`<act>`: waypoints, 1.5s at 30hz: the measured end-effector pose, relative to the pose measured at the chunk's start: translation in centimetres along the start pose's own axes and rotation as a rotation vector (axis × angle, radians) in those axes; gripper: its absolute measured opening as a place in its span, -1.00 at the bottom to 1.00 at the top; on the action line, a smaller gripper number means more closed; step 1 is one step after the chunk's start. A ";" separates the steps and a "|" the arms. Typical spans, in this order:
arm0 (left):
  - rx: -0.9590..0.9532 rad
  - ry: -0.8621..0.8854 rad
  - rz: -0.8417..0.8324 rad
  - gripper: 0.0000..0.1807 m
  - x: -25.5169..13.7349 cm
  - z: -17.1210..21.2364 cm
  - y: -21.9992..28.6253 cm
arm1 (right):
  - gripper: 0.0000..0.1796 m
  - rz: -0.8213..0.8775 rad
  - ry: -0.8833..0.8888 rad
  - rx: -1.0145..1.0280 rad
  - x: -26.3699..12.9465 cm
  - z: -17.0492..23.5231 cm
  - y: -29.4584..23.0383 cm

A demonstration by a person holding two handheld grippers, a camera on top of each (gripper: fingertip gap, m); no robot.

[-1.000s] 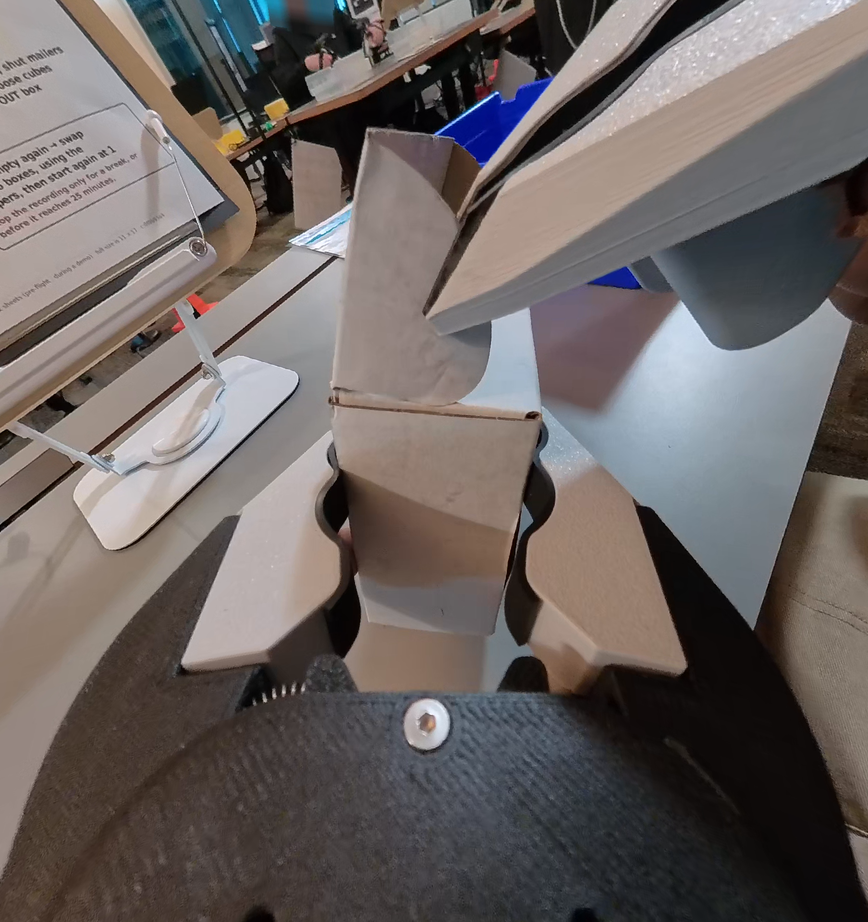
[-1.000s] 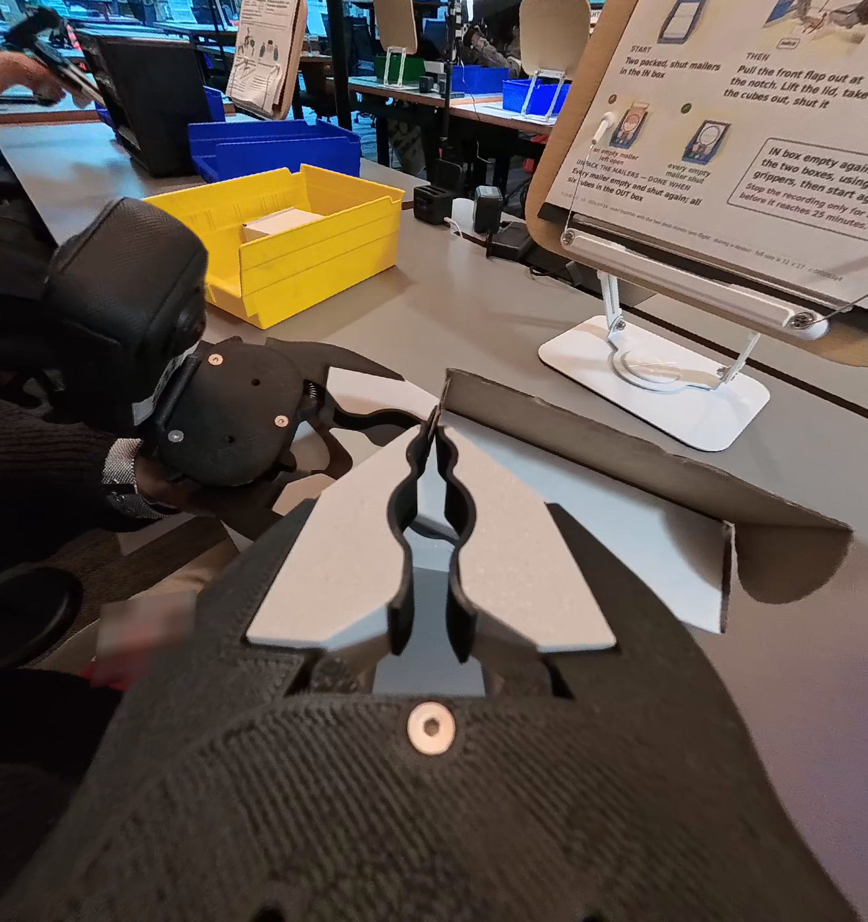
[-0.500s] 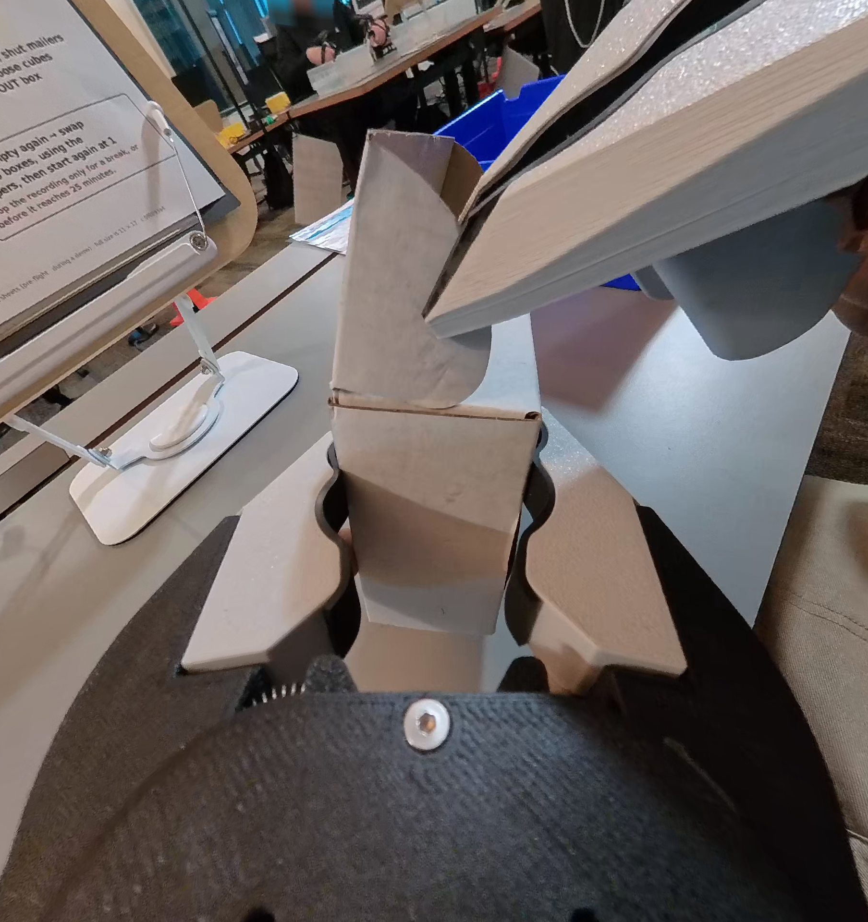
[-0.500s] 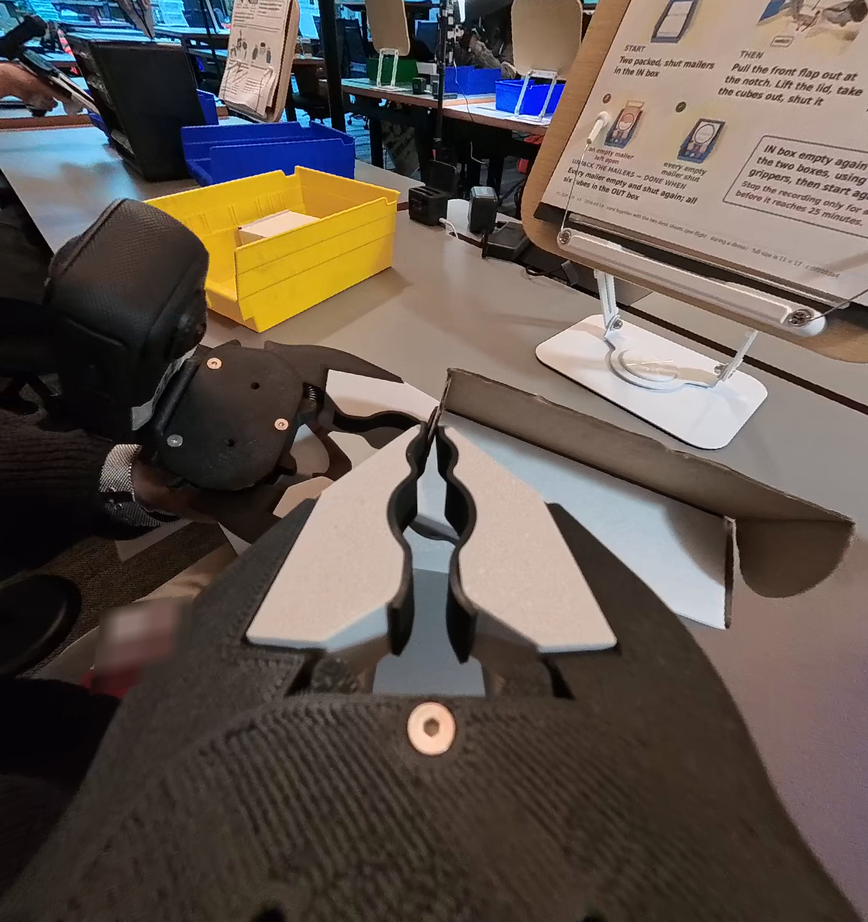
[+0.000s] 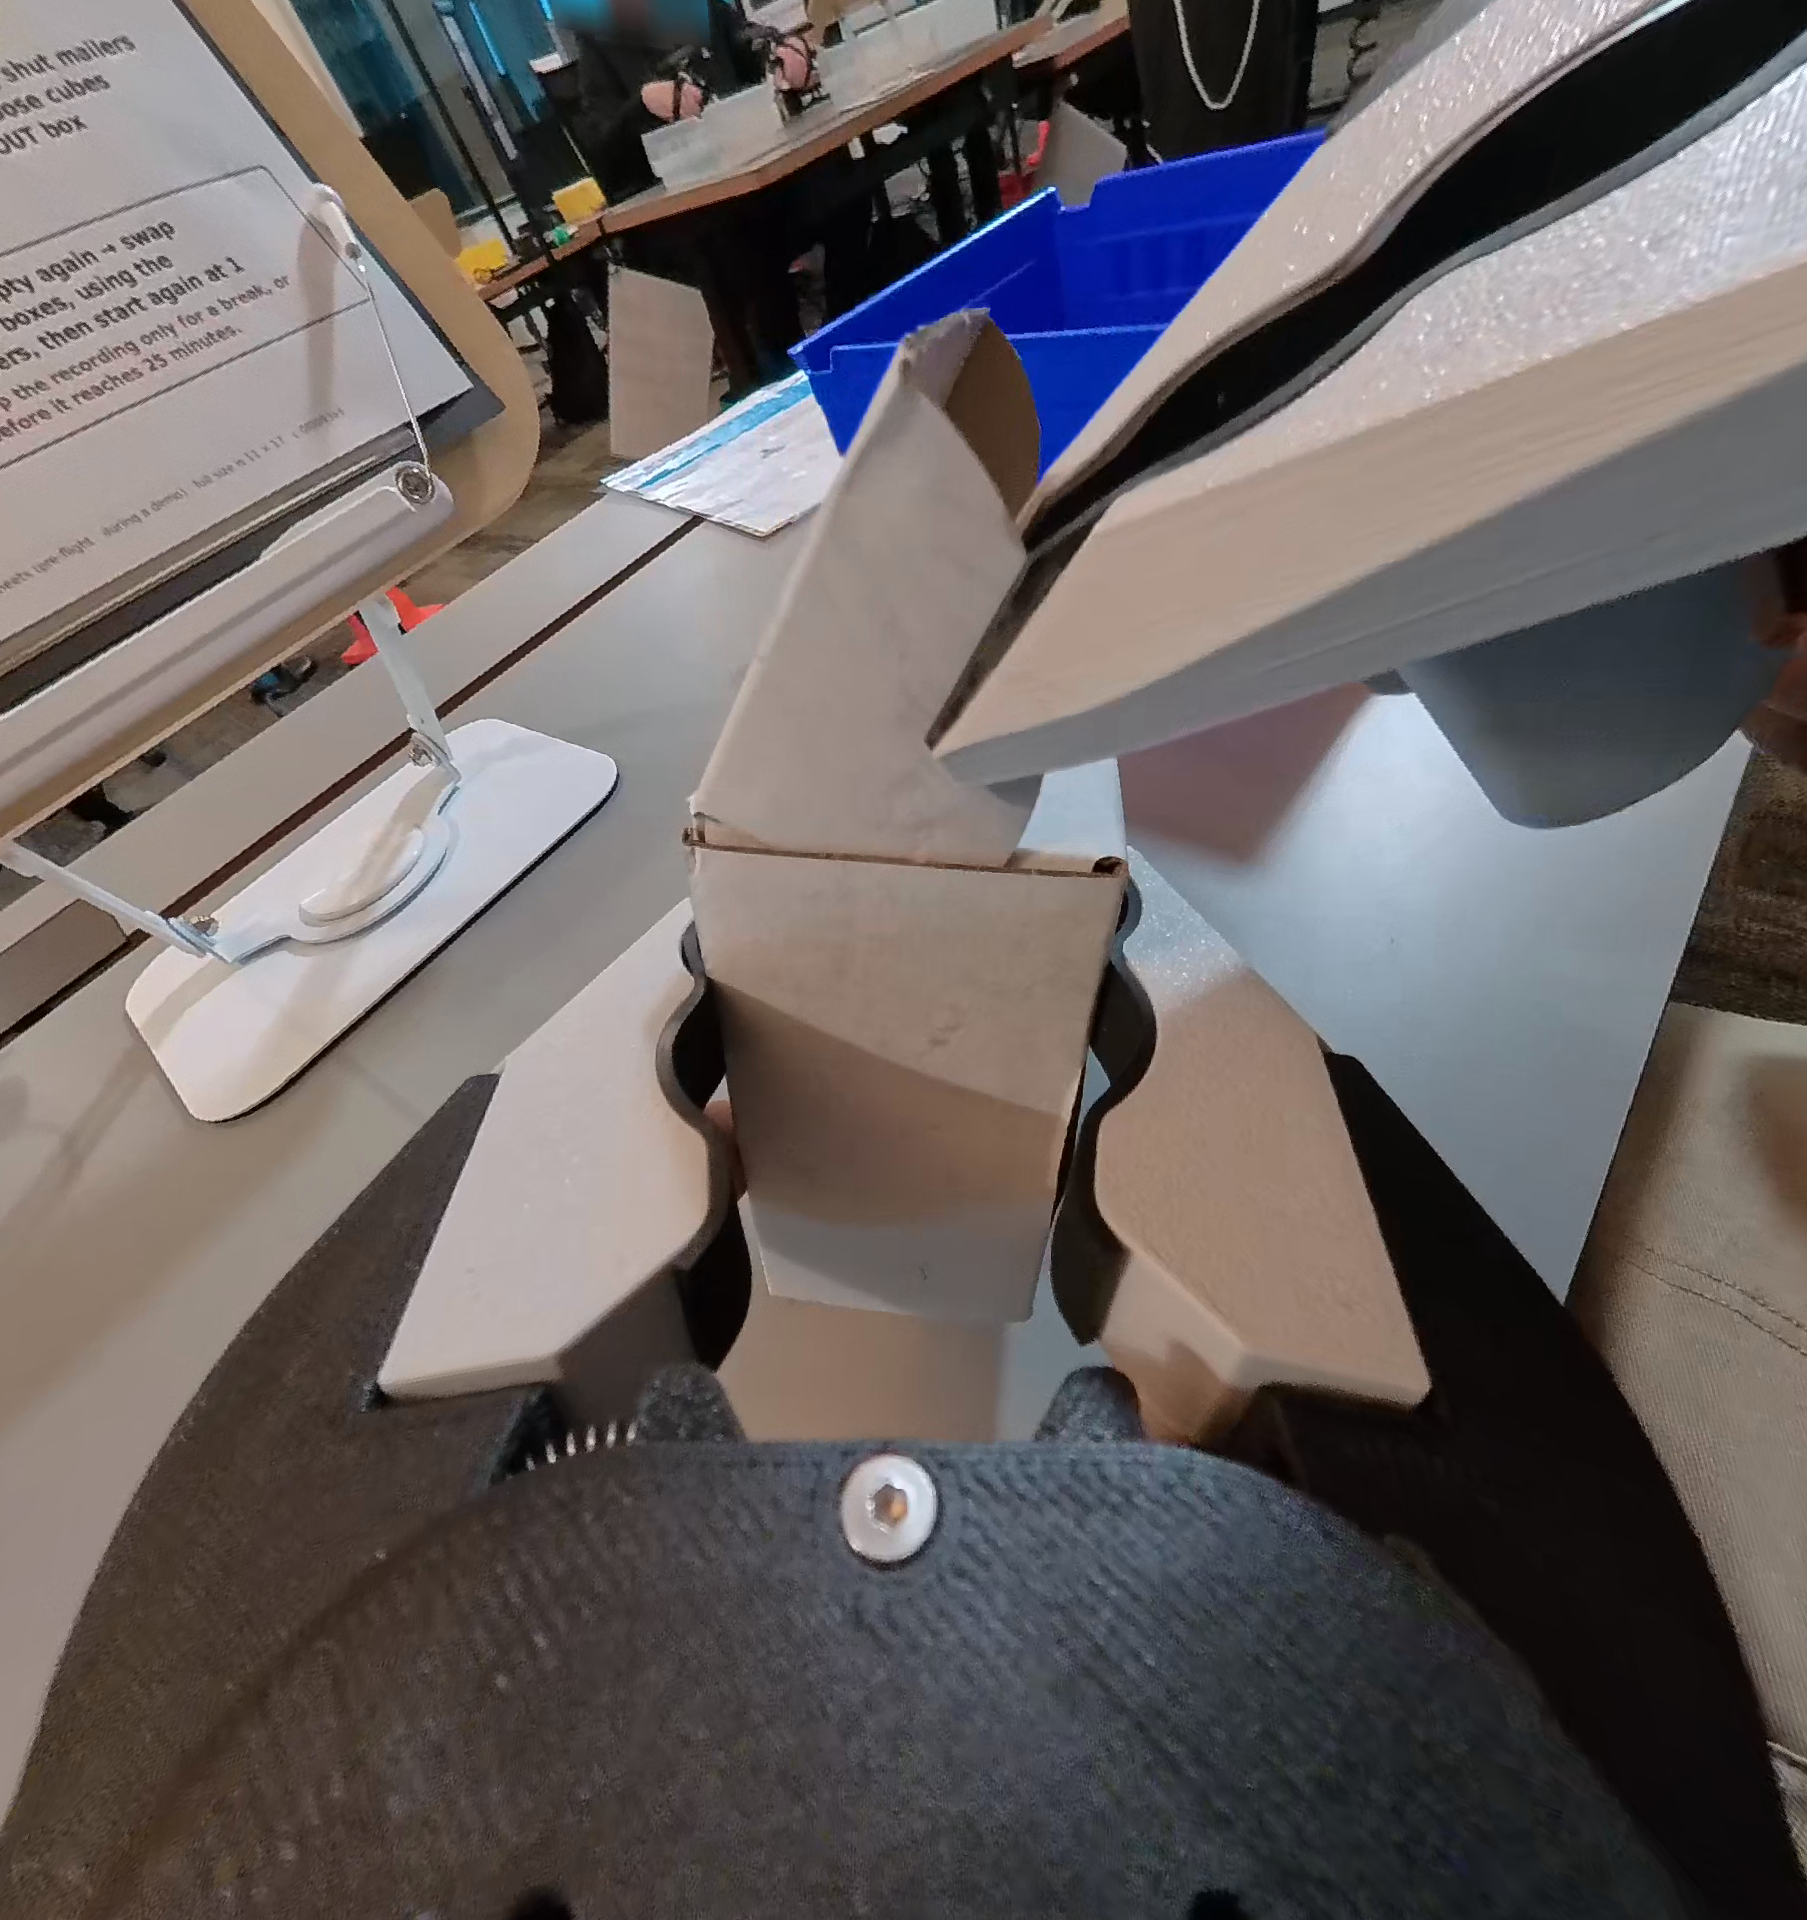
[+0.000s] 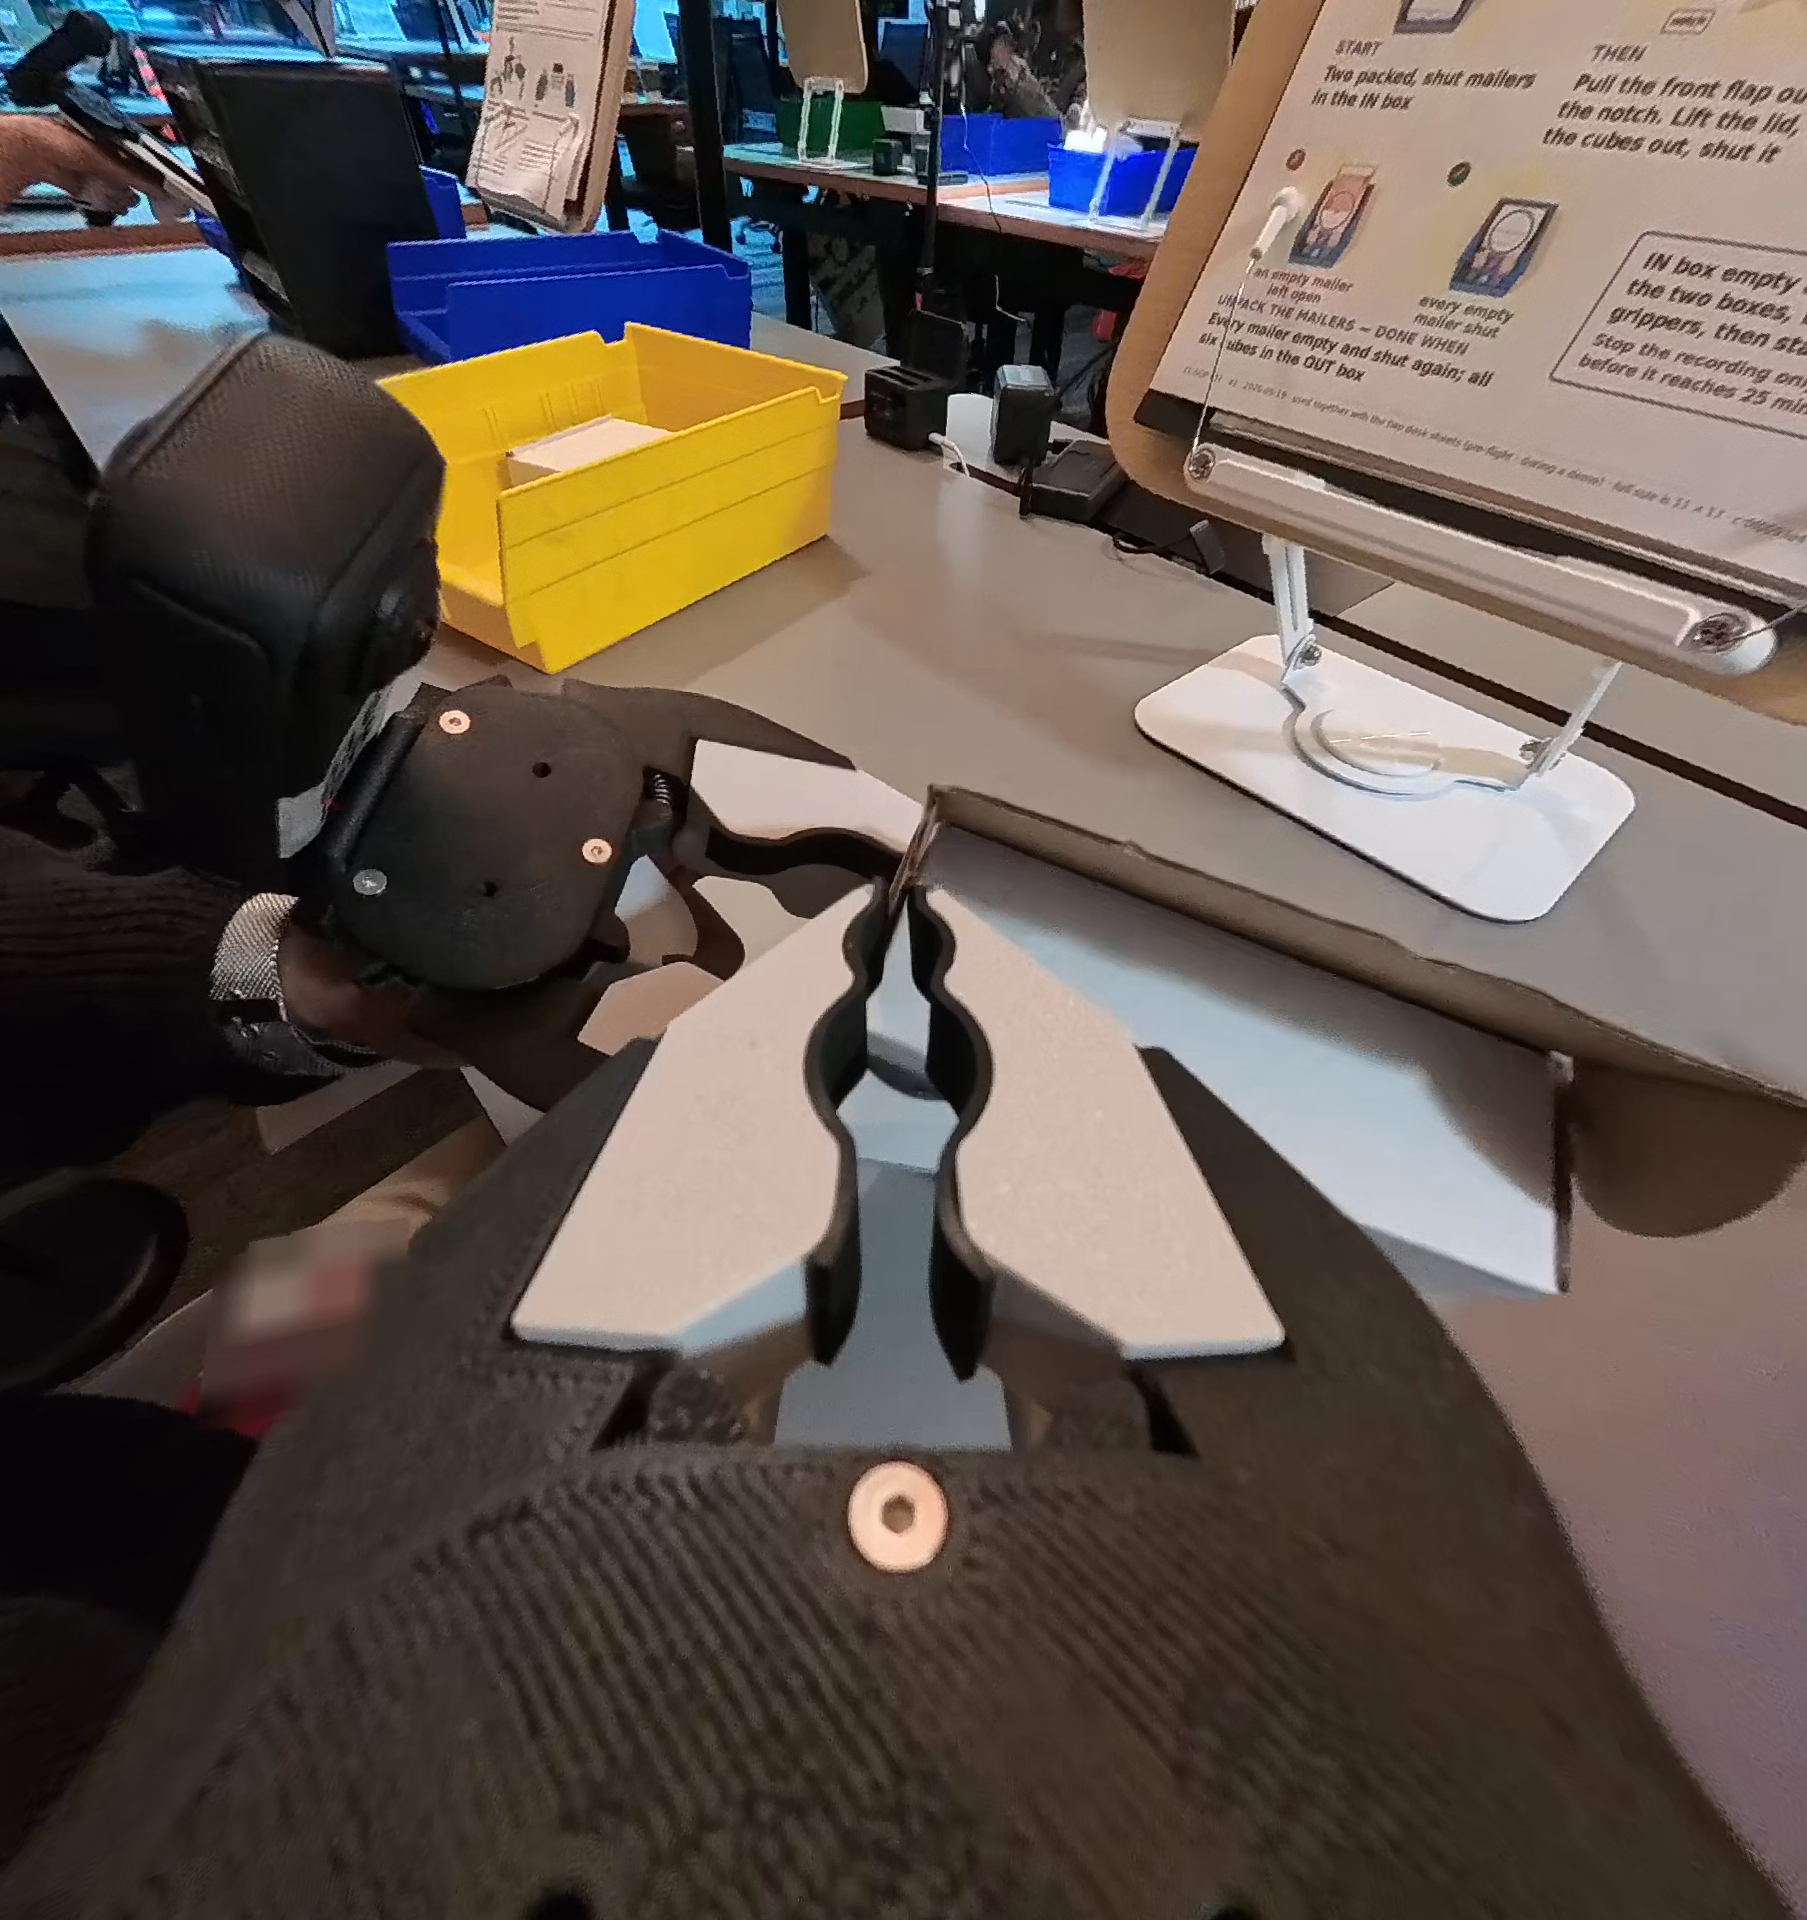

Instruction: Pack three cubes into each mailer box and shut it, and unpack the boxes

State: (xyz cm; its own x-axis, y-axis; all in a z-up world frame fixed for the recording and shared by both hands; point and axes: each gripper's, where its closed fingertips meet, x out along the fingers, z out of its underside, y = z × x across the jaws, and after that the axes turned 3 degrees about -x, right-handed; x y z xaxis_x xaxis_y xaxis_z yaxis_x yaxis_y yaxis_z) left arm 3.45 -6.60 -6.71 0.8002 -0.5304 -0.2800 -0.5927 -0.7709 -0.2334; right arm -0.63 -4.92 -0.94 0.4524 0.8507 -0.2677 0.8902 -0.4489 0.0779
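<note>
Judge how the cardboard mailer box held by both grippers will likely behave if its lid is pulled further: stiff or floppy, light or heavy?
Probably light: the left gripper holds the mailer box by one narrow end. Likely bendy rather than stiff: the lid is thin card, its flap folding at a crease where the right gripper pinches its edge. Hard pulling might crease or tear it.

Lab: rows of tables (image 6: 982, 623), bins (image 6: 618, 499)

Bright even indoor light, soft shadows, wide-angle edge warp, bg slightly soft
</note>
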 end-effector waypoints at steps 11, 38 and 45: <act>-0.034 0.004 0.013 -0.23 0.0 0.2 -0.3 | -0.62 -0.043 0.034 0.005 -1.3 -0.1 -0.5; -0.072 0.058 0.137 -0.22 -0.1 0.4 0.6 | -0.99 0.176 -0.140 0.139 -3.8 5.2 13.2; -0.048 0.058 0.131 -0.22 -0.2 0.3 0.8 | -0.99 0.148 -0.155 0.218 -4.0 5.3 12.9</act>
State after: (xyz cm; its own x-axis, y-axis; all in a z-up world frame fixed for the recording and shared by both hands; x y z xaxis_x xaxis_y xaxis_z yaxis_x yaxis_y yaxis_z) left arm 2.81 -7.01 -7.17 0.7209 -0.6463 -0.2502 -0.6886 -0.7088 -0.1534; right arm 8.78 -15.60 -3.93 0.5477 0.7272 -0.4138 0.7751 -0.6272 -0.0763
